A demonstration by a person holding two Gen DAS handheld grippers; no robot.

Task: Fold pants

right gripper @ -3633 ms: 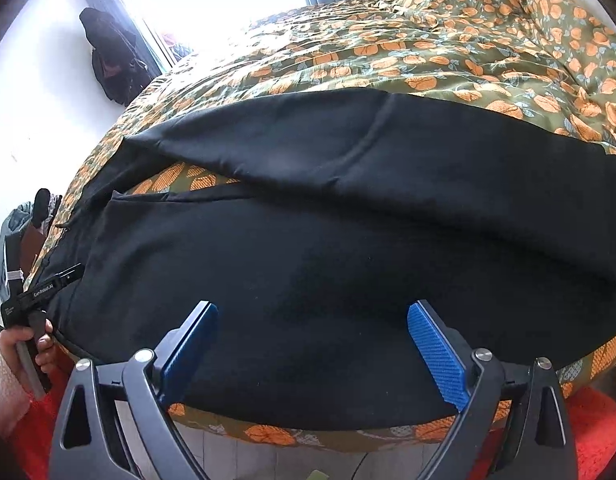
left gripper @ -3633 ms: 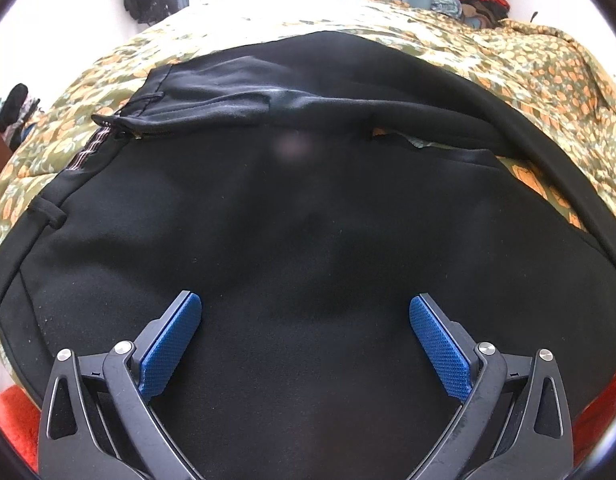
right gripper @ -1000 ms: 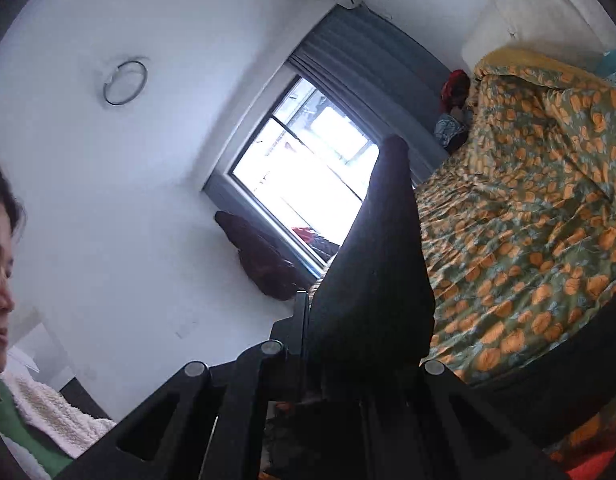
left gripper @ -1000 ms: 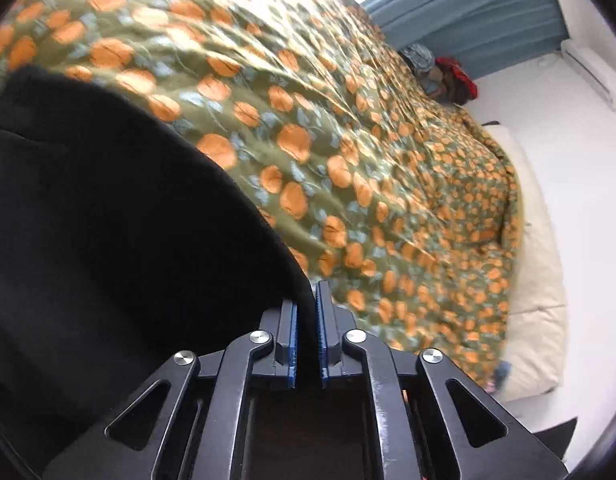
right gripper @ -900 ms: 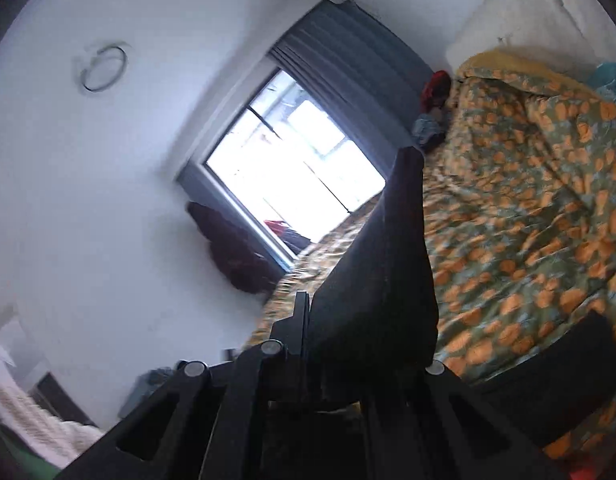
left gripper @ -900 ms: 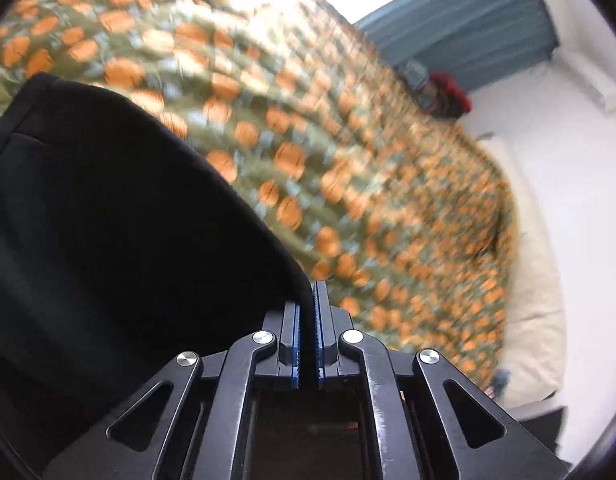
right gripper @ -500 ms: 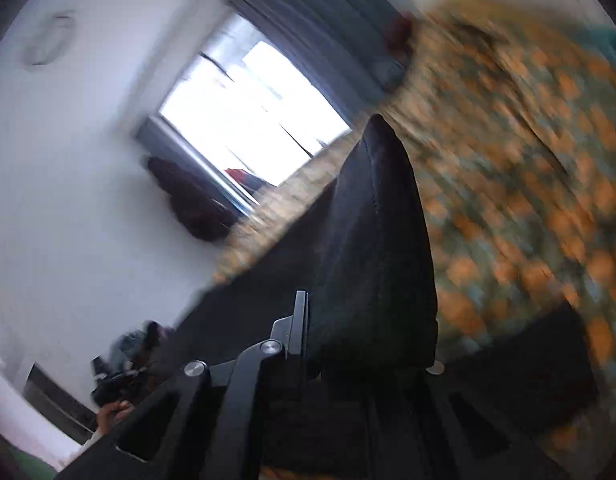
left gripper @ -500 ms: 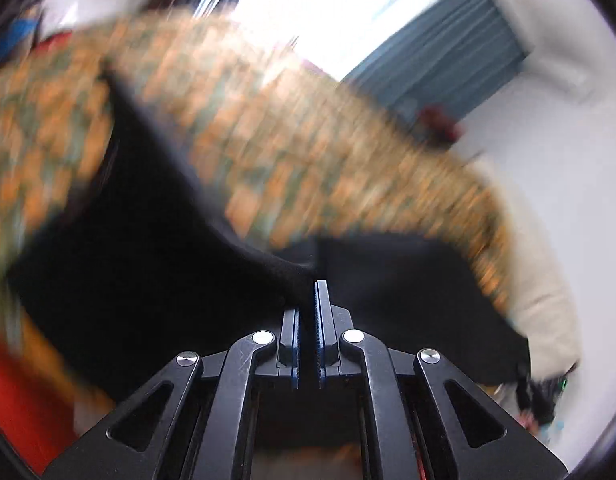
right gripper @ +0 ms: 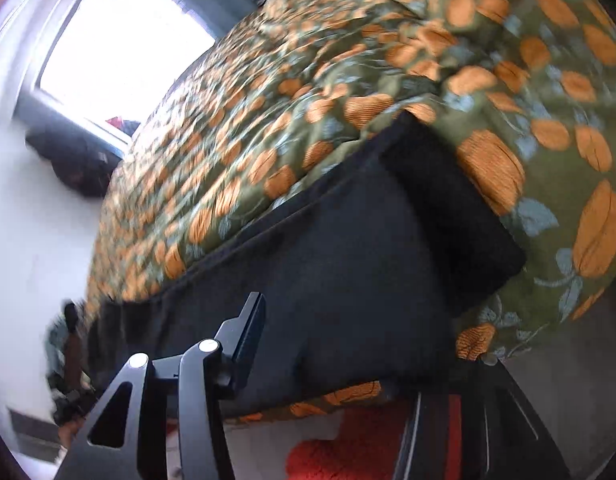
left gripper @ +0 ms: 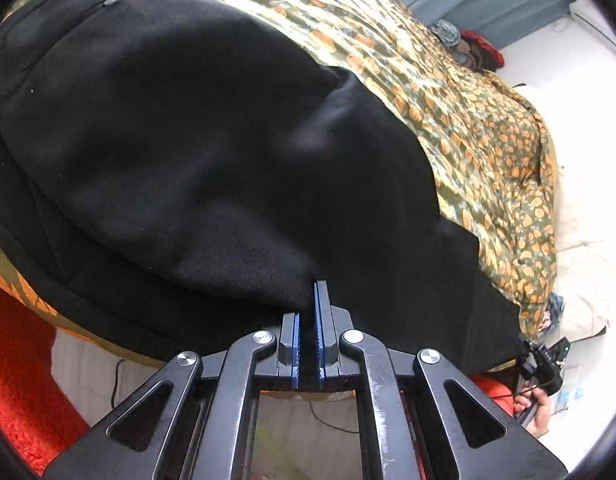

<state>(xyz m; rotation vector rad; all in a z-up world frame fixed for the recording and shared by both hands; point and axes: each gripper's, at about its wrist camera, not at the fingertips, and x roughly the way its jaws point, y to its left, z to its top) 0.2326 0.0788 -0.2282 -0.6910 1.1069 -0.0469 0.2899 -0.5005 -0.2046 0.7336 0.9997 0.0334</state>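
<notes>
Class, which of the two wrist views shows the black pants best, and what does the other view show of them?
The left wrist view: the black pants are sharp, spread across the floral bedspread, with the left gripper shut on their near edge. The right wrist view is blurred, showing only one end beyond the open right gripper.
</notes>
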